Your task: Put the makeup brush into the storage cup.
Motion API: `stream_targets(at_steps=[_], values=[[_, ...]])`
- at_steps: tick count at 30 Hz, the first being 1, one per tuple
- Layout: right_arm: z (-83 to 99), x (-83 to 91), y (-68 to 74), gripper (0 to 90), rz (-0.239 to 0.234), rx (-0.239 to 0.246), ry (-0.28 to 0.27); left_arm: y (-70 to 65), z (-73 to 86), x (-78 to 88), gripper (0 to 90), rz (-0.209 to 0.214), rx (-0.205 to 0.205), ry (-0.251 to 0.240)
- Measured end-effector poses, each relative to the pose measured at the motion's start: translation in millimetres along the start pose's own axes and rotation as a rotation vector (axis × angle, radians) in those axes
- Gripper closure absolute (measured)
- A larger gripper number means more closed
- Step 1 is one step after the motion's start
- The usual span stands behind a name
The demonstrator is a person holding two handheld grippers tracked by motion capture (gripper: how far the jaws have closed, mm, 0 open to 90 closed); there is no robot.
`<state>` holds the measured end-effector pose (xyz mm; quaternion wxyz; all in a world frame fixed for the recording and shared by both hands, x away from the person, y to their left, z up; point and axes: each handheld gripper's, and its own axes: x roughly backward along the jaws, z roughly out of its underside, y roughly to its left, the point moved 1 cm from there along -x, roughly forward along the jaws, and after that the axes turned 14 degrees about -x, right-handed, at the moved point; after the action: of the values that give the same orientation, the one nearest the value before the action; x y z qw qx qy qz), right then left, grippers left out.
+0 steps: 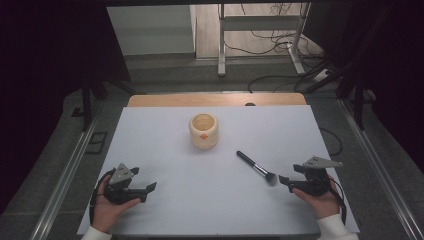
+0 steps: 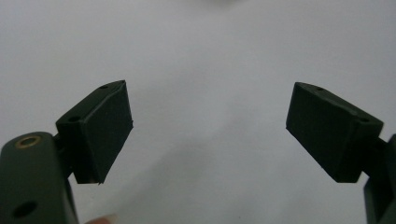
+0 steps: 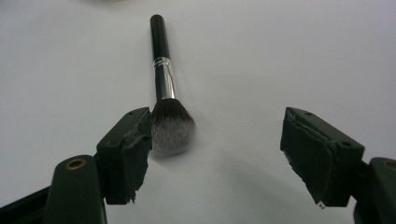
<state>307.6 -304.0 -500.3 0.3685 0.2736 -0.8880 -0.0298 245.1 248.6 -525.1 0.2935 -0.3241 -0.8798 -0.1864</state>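
Observation:
A makeup brush (image 1: 256, 167) with a black handle, silver ferrule and dark bristle head lies flat on the white table. Its bristles point toward my right gripper (image 1: 284, 181), which rests low at the table's right and is open. In the right gripper view the brush (image 3: 163, 88) lies ahead, its bristle head close beside the left jaw, and nothing sits between the jaws of the gripper (image 3: 215, 154). My left gripper (image 1: 148, 189) rests at the table's left front, open over bare table (image 2: 210, 135). A cream cup (image 1: 203, 131) with an orange mark stands upright at the centre back.
The white sheet (image 1: 165, 150) covers the table, with a wooden strip (image 1: 215, 99) showing along the far edge. Beyond the table are metal stand legs (image 1: 221, 45) and loose cables (image 1: 280, 40) on the floor. Metal rails (image 1: 65, 170) run along both sides.

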Motion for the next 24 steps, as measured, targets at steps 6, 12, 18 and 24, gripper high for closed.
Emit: stream_targets(at_steps=[6, 12, 18, 24], values=[[-0.9, 0.4, 1.3, 25.4, 0.004, 0.005, 0.002, -1.2, 0.8, 1.3, 15.0, 0.001, -0.004, -0.001], [-1.3, 1.0, 1.7, 25.3, 0.011, 0.008, 0.006, -1.6, -0.2, 0.6, 15.0, 0.002, -0.009, -0.002], [-1.4, 1.6, 1.8, 25.0, 0.019, 0.011, 0.01, -1.9, -0.5, 1.3, 15.0, 0.001, -0.012, -0.002], [-1.9, 1.5, 2.0, 25.0, 0.023, 0.009, 0.012, -1.3, -0.3, 1.3, 15.0, 0.0, -0.012, -0.002]])
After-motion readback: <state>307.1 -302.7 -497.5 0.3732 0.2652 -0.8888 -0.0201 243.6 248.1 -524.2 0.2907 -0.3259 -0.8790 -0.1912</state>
